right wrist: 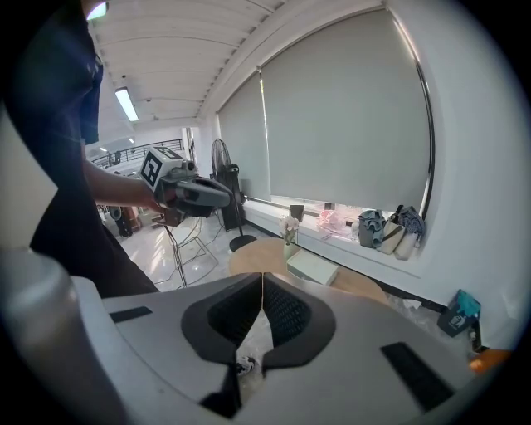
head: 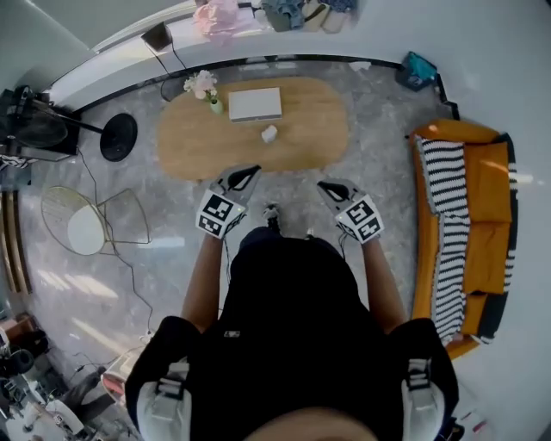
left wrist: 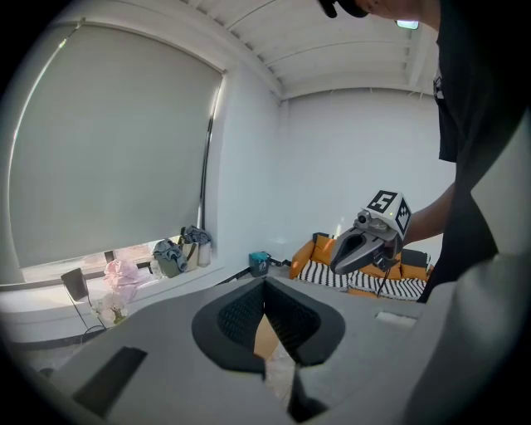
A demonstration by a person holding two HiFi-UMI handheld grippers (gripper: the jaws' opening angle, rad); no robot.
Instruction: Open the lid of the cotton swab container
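Observation:
An oval wooden table (head: 301,129) stands ahead of me on the marble floor. On it lie a flat white box (head: 255,104) and a small white object (head: 269,133); which of them is the cotton swab container I cannot tell. My left gripper (head: 250,172) and right gripper (head: 325,185) hang side by side at waist height, short of the table's near edge and touching nothing. Both are shut with nothing between the jaws. The right gripper view shows the table (right wrist: 249,256), the white box (right wrist: 312,267) and the left gripper (right wrist: 217,196). The left gripper view shows the right gripper (left wrist: 338,264).
A vase of pale flowers (head: 205,88) stands at the table's left end. An orange sofa with a striped blanket (head: 456,232) lines the right wall. A wire chair (head: 86,222) and a fan's round base (head: 118,136) stand to the left. Bags sit on the window sill (head: 297,12).

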